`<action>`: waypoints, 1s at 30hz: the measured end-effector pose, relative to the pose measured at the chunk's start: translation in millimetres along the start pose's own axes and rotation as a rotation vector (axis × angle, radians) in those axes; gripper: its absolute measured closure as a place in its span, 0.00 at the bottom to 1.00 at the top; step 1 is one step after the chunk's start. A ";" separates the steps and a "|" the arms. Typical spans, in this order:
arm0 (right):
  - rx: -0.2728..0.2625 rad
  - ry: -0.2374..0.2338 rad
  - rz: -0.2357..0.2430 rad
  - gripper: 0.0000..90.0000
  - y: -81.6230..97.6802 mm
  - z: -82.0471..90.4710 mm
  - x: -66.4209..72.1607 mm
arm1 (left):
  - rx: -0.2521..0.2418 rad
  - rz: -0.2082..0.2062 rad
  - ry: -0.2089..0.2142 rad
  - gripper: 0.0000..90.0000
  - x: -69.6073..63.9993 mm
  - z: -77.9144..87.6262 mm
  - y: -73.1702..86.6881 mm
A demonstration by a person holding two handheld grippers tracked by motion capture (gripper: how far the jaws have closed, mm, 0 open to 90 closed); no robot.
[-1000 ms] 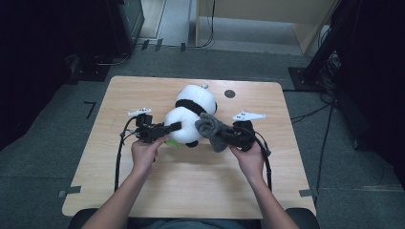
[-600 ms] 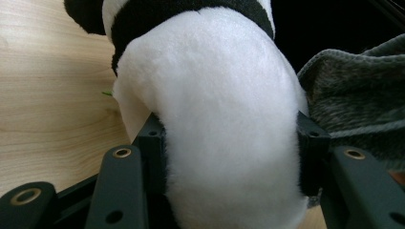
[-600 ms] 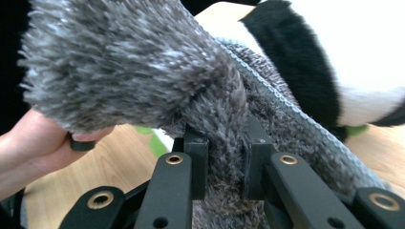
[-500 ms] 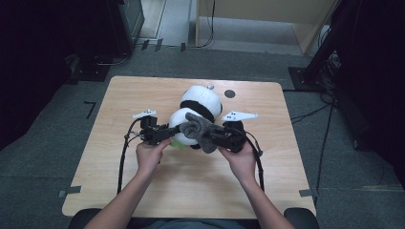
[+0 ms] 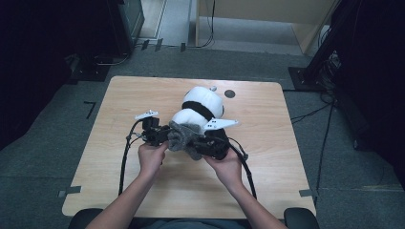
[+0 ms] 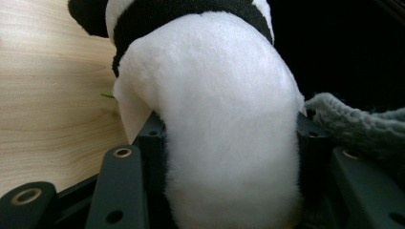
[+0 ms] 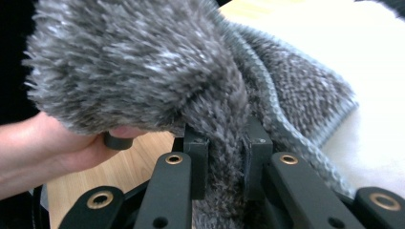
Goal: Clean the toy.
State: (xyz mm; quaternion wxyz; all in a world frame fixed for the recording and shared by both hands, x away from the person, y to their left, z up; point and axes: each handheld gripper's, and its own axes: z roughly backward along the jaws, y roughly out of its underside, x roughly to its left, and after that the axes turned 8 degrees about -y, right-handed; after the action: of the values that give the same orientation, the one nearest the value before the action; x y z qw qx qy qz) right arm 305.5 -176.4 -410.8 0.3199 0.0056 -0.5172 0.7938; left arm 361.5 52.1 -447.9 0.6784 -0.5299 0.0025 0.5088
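High view: the plush panda [image 5: 200, 107] is lying mid-worktop [image 5: 143, 95], with the left gripper [image 5: 160, 135] and right gripper [image 5: 203, 145] meeting at its near end under a grey fuzzy cloth [image 5: 184, 138]. Left gripper view: the jaws are clamping the panda's white body [image 6: 224, 133] half-wide. Right gripper view: the jaws are pinching the grey cloth [image 7: 143, 67] narrowly beside the other hand [image 7: 57, 148].

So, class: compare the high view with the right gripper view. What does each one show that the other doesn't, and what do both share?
High view alone: the whole wooden table, both forearms, and the left gripper at the panda plush. Right gripper view alone: the pads pinching the grey knitted hat, its fuzzy outside and ribbed edge. Both show the hat, the plush's white fur, and the right gripper shut on the hat.
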 end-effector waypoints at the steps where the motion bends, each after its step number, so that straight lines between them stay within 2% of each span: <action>1: 0.003 -0.003 0.008 0.87 1.3 -2.2 0.7 | -0.001 0.005 0.002 0.51 0.5 0.4 -0.3; 5: 0.039 -0.018 0.030 0.87 7.6 -13.2 4.1 | -0.013 0.027 0.015 0.51 2.0 1.8 -1.8; 8: 0.079 0.005 0.073 0.87 12.5 -23.1 8.6 | -0.024 0.034 0.028 0.51 2.1 3.9 -2.9; 13: 0.066 0.037 0.123 0.87 21.4 -30.4 5.7 | -0.037 0.062 0.041 0.51 5.2 6.7 -4.6; 16: 0.091 0.065 0.118 0.87 27.3 -36.5 1.3 | -0.046 0.076 0.052 0.51 6.6 8.1 -5.4; 21: 0.097 0.072 0.095 0.87 32.8 -38.2 -8.2 | -0.044 0.073 0.052 0.51 8.0 8.3 -5.6; 25: 0.108 0.094 0.109 0.87 33.8 -36.9 -12.9 | -0.051 0.082 0.057 0.51 9.5 10.2 -6.6; 27: 0.114 0.110 0.098 0.87 35.8 -36.0 -17.9 | -0.056 0.085 0.061 0.51 10.7 11.4 -7.2; 30: 0.107 0.105 0.063 0.87 36.8 -31.9 -25.4 | -0.056 0.091 0.067 0.51 12.2 12.2 -7.5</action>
State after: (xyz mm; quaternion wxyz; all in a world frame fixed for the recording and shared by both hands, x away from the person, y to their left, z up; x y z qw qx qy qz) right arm 317.1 -172.5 -464.4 0.3208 -0.0351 -0.4566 0.8291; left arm 366.1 69.9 -443.7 0.6391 -0.5649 0.0350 0.5207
